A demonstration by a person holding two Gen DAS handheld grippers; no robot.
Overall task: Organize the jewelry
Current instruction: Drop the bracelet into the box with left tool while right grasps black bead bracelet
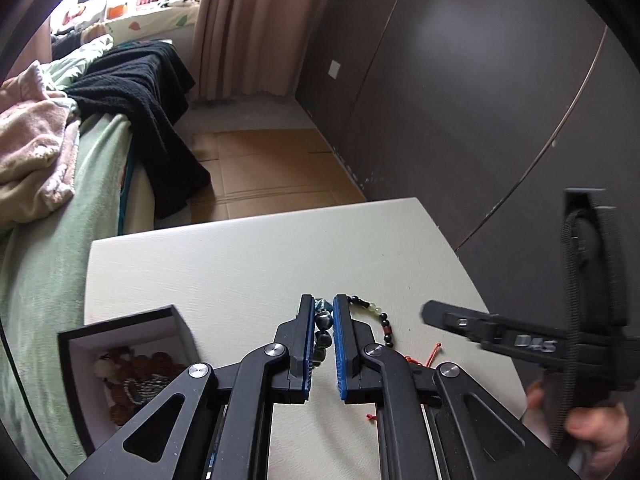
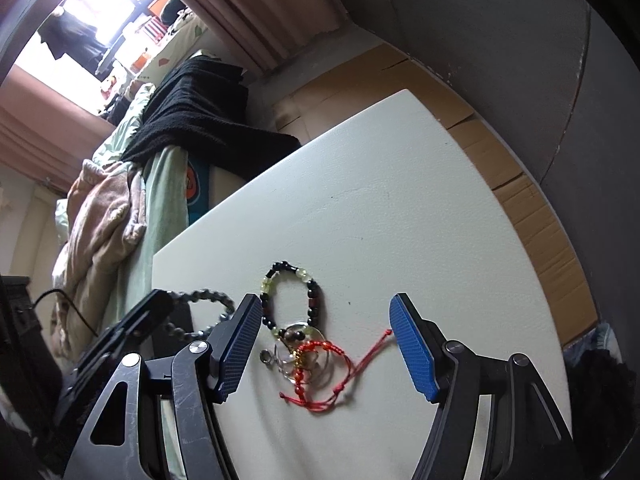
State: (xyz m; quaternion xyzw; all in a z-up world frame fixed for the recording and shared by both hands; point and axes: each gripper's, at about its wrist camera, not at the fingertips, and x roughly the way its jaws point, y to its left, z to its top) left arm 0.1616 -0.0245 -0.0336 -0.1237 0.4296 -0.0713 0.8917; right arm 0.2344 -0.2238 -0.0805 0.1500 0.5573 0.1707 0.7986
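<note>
My left gripper [image 1: 323, 312] is shut on a grey-green bead bracelet [image 1: 323, 334], which also shows hanging from it at the left of the right wrist view [image 2: 208, 296]. A black and pale-green bead bracelet [image 2: 288, 296] lies on the white table [image 2: 400, 208], also seen beside my left fingers [image 1: 378, 316]. A red cord bracelet [image 2: 320, 372] lies over some thin metal rings [image 2: 304, 354] below it. My right gripper [image 2: 320, 332] is open just above this pile. An open dark jewelry box [image 1: 120, 360] with several pieces inside stands at the left.
A bed [image 1: 52, 208] with a black blanket [image 1: 148, 112] and pink cloth stands left of the table. Flattened cardboard [image 1: 264, 168] covers the floor beyond the table. A dark wall [image 1: 480, 100] runs along the right.
</note>
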